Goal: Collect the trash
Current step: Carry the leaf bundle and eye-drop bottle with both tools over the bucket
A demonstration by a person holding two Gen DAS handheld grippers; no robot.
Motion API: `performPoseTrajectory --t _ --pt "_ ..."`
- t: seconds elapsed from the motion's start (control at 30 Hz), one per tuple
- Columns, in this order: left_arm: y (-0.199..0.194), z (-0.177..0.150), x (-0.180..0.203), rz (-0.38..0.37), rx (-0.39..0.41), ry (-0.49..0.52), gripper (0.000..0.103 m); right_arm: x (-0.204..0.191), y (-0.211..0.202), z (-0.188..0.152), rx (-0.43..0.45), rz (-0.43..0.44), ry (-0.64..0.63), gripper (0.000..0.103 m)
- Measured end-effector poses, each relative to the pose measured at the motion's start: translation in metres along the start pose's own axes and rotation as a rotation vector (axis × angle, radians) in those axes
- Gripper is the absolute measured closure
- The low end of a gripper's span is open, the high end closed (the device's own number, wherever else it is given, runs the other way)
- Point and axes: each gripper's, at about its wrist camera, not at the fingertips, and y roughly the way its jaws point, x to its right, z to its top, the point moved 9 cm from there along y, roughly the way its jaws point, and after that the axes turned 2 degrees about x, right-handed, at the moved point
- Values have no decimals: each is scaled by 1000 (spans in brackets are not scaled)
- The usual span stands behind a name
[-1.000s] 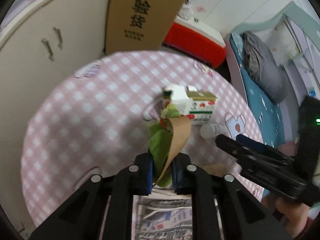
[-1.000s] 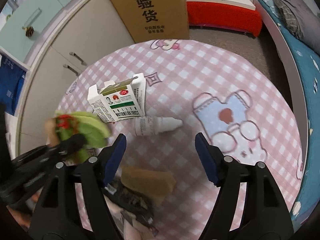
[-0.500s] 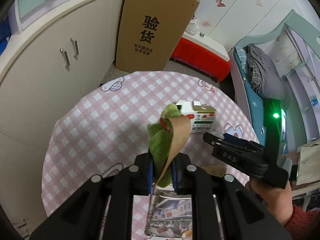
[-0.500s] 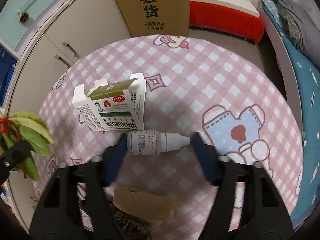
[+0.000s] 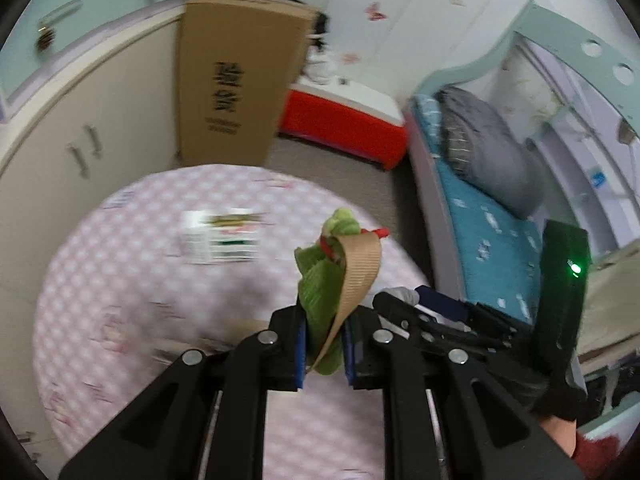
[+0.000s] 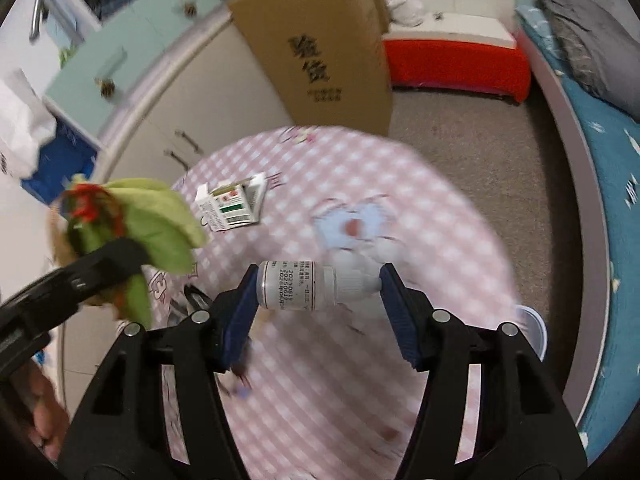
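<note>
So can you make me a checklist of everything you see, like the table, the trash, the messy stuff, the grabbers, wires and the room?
Surface: round table with a pink checked cloth bearing cartoon prints.
Job's things: green leaf bundle with red tie and tan strip; small white bottle lying sideways; medicine box on the table.
Clutter: nothing sharp enough to name beyond those.
Grippers: left hand-held gripper shut on the leaf bundle; right hand-held gripper clamps the bottle end to end.
Cables: nothing seen.
Surroundings: tall cardboard box, red and white chest, bed with blue sheet, cream cupboards.
</note>
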Motion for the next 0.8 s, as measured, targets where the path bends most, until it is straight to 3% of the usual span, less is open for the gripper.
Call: performPoseTrajectory --t 0.1,0.27,0.43,0.63,0.8 --pt "8 -10 65 -53 -18 34 89 41 -43 -7 37 -7 54 44" --pt "37 -40 177 -154 -89 110 89 142 -113 -26 82 -65 156 44" --pt "71 -75 257 -174 -175 171 89 216 -157 -46 115 -118 241 44" --pt "95 -100 300 -163 -235 208 89 269 -179 -66 124 -136 309 44" --pt "105 -107 312 -129 -245 229 89 283 -178 -70 125 -107 332 43"
